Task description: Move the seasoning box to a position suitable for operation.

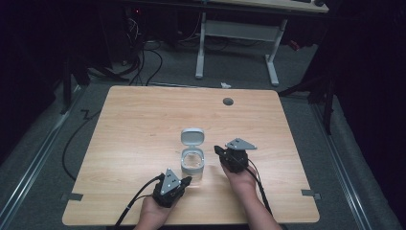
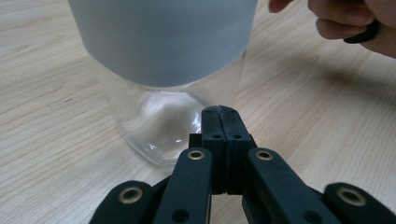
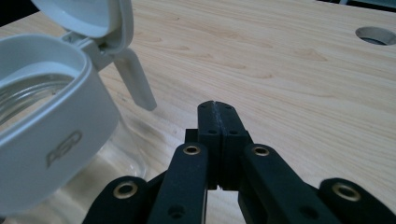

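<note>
A clear glass jar [image 1: 192, 164] with a grey collar stands upright near the middle of the wooden table [image 1: 139, 120], its hinged lid [image 1: 192, 136] flipped open toward the far side. My left gripper [image 1: 186, 181] is shut with nothing between its jaws, its tip just short of the jar's glass base [image 2: 159, 126]. To the jar's right my right gripper [image 1: 218, 150] is also shut and empty, level with the grey collar [image 3: 51, 135]. The open lid [image 3: 88, 18] and its latch tab [image 3: 135, 79] stand up at the upper left of the right gripper view.
A round cable hole [image 1: 228, 101] sits near the table's far edge, also seen as the cable hole [image 3: 376, 35] from the right gripper. A white desk frame [image 1: 237, 36] and cables lie on the floor beyond. A hand [image 2: 345, 23] holding the right gripper shows past the jar.
</note>
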A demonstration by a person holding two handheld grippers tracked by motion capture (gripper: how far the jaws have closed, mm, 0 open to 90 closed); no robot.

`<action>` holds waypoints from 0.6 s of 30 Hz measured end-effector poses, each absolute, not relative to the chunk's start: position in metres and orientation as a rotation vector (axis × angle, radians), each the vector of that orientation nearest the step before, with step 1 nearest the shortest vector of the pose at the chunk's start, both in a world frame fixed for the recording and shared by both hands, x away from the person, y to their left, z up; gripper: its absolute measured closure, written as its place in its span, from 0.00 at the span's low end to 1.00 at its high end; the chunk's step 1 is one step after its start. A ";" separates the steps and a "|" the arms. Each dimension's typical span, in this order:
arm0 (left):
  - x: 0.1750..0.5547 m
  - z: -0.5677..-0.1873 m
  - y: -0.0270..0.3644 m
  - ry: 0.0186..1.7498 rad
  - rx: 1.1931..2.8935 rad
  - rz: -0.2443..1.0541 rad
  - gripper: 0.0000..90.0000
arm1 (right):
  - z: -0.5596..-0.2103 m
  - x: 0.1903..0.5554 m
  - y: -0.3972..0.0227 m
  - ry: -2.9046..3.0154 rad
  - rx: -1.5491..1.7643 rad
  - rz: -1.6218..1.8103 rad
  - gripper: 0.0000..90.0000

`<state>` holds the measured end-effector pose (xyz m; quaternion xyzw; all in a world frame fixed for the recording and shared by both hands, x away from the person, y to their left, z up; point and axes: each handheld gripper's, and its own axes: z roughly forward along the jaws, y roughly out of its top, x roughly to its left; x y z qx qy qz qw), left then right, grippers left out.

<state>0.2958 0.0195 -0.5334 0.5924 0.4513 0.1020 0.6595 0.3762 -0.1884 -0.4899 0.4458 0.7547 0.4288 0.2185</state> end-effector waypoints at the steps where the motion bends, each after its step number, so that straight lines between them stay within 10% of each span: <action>1: 0.296 -0.533 0.020 1.024 1.339 0.230 1.00 | -0.488 0.381 -0.185 2.088 1.234 1.191 1.00; 18: 0.297 -0.533 0.020 1.031 1.332 0.239 1.00 | -0.464 0.402 -0.169 2.068 1.182 1.235 1.00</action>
